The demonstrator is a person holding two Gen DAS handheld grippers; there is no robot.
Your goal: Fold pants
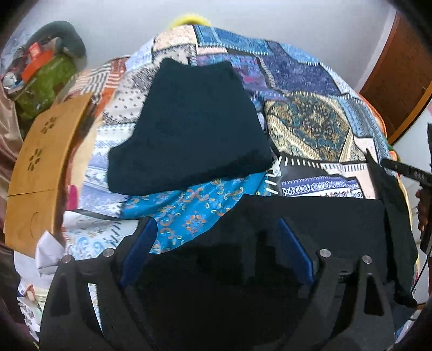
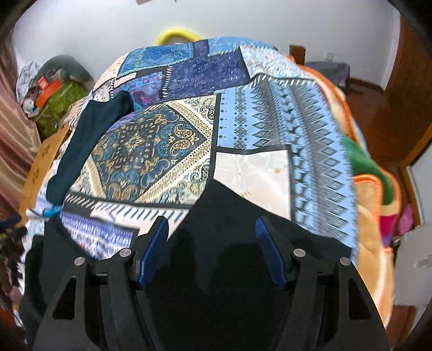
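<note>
Nearest the lens in the left wrist view, the left gripper is hanging with its blue pads spread wide, nothing pinched; black cloth, the pants, is lying beneath and just beyond the right-hand pad, reaching toward the picture's right edge. In the right wrist view the right gripper is likewise standing parted, pads clear of the fabric, while the same black cloth is spreading under and between its fingers and rising to a point ahead of them. Both hands are therefore hovering directly over the garment, the right seeming the more centred on it, though how the cloth continues below either frame is hidden. Its long axis is appearing to run crosswise, from one gripper to the other, so the coming fold is probably asking both hands to close on the near edge and carry it away from the person. Farther off, on the patchwork bedspread, a dark teal folded garment is lying flat, well apart from the black cloth. Beyond the bed's left side a wooden tray table is standing, and behind everything the pale wall is closing the scene.
</note>
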